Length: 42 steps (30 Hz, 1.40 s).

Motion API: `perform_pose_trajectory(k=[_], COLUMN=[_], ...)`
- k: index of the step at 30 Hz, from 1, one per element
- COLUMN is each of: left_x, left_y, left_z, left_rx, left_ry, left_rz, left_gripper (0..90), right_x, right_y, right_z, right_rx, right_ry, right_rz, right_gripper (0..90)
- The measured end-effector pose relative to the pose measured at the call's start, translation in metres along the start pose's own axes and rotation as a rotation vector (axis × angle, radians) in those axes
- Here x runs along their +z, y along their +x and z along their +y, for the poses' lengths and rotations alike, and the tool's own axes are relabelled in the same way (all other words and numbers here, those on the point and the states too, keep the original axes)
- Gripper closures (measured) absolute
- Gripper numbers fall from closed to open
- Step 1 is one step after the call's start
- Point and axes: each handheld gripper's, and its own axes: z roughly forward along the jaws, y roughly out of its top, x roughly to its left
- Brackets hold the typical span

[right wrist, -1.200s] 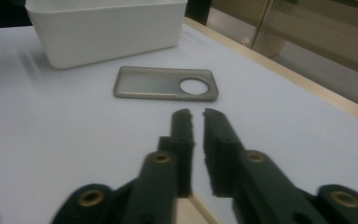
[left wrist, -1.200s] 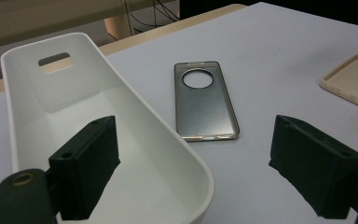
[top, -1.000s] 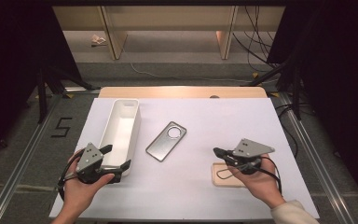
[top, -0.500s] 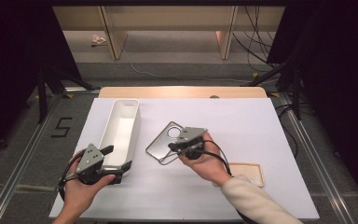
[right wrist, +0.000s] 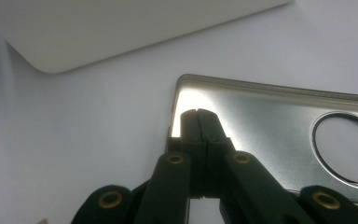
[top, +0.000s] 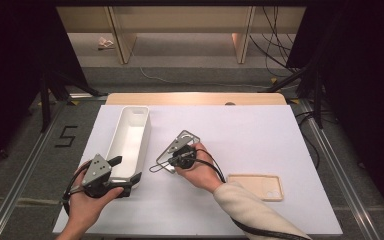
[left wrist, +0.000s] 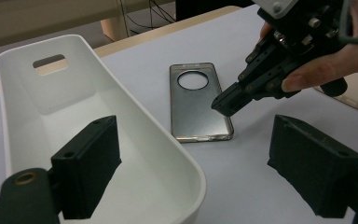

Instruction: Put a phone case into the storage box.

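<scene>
I see a bench covered by a white sheet. On it lie a long white tray, a grey phone case just beside it, and a beige phone case well apart.

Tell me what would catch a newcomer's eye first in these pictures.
Probably the right gripper, jaws shut, its tip at the near end of the grey phone case lying mid-table. Next, the long white tray to the left, whose near end sits between the open jaws of the left gripper. A beige phone case lies apart at the right.
</scene>
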Motion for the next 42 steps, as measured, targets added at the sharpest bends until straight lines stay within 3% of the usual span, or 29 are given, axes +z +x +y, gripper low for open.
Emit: perform_pose_trajectory(k=[16,25,42], left_x=[0.000,0.000,0.000], left_y=[0.000,0.000,0.000], left_z=[0.000,0.000,0.000], left_rx=[0.004,0.006,0.002], left_ry=[0.003,0.003,-0.002], left_rz=[0.000,-0.001,0.000], left_gripper=[15.8,15.8,15.7], right_x=[0.016,0.017,0.007], right_y=[-0.005,-0.007,-0.010], right_z=[-0.006,-0.005,-0.005], right_rx=[0.004,0.006,-0.003], right_ry=[0.097,0.111,0.211], right_rz=[0.003,0.007,-0.010], right_gripper=[90.0,90.0,90.0])
